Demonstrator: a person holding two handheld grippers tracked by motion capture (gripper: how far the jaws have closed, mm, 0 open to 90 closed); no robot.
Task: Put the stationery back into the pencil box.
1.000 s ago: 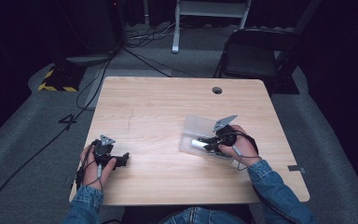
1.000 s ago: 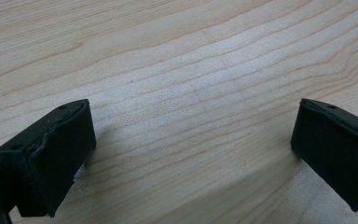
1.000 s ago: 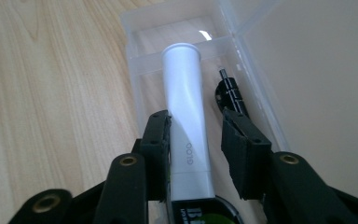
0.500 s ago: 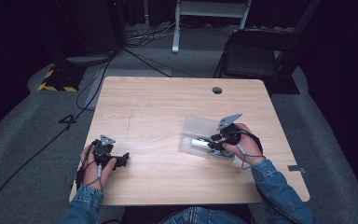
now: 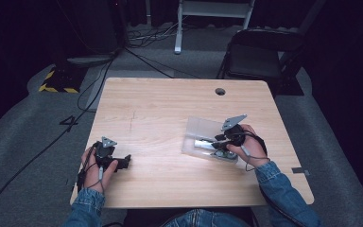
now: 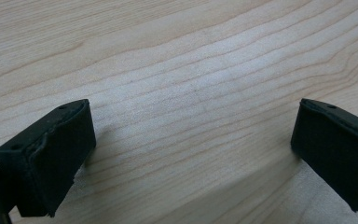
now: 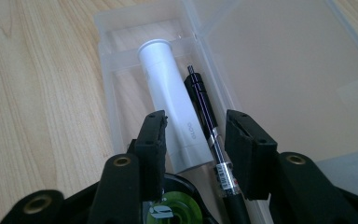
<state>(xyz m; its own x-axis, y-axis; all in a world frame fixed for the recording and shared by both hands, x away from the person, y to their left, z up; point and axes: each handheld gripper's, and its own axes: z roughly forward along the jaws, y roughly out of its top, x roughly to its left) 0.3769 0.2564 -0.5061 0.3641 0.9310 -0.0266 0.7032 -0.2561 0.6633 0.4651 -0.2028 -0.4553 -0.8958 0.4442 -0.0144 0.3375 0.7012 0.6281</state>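
A clear plastic box point(image 7: 116, 28) lies on the wooden table point(image 5: 160, 109) with its lid point(image 7: 279, 70) folded open beside it. Inside lie a white tube point(image 7: 168, 88) and a black pen point(image 7: 203, 100), side by side. My right gripper point(image 7: 196, 122) is lowered into the box, its jaws standing open on either side of the tube and pen, with a gap beside the pen. In the high view the right gripper point(image 5: 217, 141) sits over the box point(image 5: 198, 127) at the table's right. My left gripper point(image 5: 125, 161) rests near the front left edge, its jaws point(image 6: 191, 116) wide open over bare wood.
A green round item point(image 7: 168, 210) lies in the box's near end under the right gripper. A cable hole point(image 5: 220, 91) sits near the table's far edge. A black chair point(image 5: 260, 56) stands beyond the far right corner, and cables run across the floor at the left.
The right hand has edged slightly to the right over the box. The left hand and its gripper have stayed still.
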